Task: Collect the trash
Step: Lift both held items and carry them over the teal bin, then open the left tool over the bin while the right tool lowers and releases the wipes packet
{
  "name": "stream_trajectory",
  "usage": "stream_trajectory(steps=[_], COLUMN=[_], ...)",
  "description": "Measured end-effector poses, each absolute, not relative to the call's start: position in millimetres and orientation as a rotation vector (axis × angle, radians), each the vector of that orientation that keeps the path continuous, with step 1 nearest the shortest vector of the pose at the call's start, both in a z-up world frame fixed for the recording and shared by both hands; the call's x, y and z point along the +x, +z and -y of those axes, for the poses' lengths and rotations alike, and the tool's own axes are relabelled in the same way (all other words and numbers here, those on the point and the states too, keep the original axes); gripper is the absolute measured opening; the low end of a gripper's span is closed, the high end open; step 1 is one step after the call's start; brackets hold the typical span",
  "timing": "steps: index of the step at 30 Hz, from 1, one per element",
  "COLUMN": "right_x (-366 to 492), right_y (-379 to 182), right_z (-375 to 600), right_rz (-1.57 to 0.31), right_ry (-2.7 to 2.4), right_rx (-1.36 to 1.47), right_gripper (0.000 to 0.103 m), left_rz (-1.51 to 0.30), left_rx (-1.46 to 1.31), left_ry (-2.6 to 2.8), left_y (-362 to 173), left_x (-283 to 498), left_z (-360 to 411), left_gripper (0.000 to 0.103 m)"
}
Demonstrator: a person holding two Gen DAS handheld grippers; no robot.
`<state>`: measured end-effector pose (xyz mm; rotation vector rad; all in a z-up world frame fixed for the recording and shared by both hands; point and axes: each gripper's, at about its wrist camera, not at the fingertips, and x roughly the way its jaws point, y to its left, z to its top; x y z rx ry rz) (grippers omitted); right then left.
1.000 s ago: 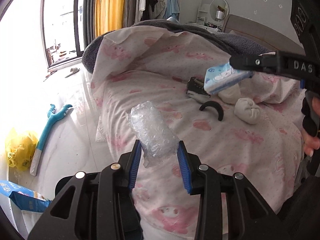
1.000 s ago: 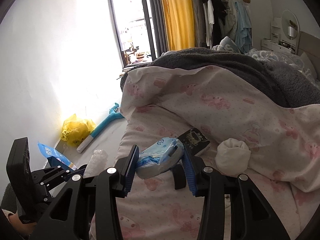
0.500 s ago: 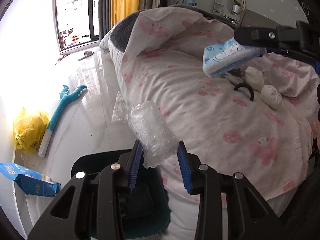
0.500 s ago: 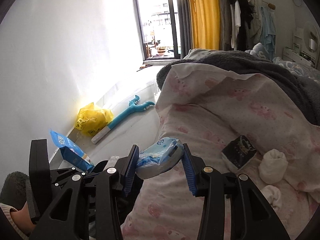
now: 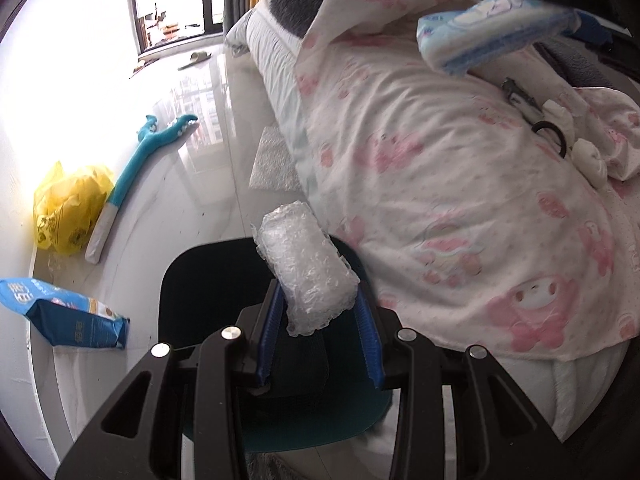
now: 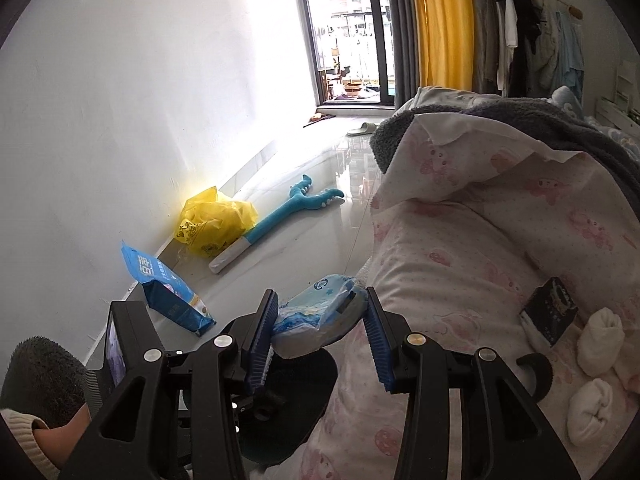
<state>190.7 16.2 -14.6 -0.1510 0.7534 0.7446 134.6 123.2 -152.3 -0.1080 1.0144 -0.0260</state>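
The bubble-wrap wad [image 5: 308,268] is clamped between the left gripper [image 5: 318,320] pads, above the dark bin [image 5: 192,280] standing on the floor beside the bed edge [image 5: 304,168]. The right gripper [image 6: 320,332] grips a blue tissue pack [image 6: 316,312] over the bed edge and bin rim. Open tiled floor [image 5: 208,168] extends from the bin toward the window.

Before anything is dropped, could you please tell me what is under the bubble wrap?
Under the bubble wrap is a dark bin on the floor; its inside looks dark, its contents hidden.
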Motion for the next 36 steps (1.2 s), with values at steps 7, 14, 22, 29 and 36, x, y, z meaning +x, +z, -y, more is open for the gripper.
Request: stream_trajectory(steps=[7, 14, 22, 29, 36], right_x=[187, 185, 185, 183, 177], right_y=[-22, -33, -54, -76, -98], right_z=[-44, -70, -97, -122, -144], right_rz=[-0.776, -0.803, -0.86, -0.924, -0.982], right_ry=[0.78, 0.805, 0.823, 0.82, 0.823], right_rx=[-0.171, -0.191, -0.204, -0.238, -0.285], right_gripper=[0.044, 0.044, 0.044, 0.044, 0.044], left_rz=[-1.113, -1.196, -1.17, -1.124, -1.081], left_rx=[-0.138, -0.171, -0.2, -0.245, -0.264], left_ry=[0.0, 0.037, 0.1, 0.143, 0.155], left_y=[-176, -192, -188, -176, -166], left_x=[128, 119, 107, 93, 77], left_z=[-144, -164, -190, -219, -239], left_gripper=[0.039, 0.042, 0.077, 0.086, 0.086])
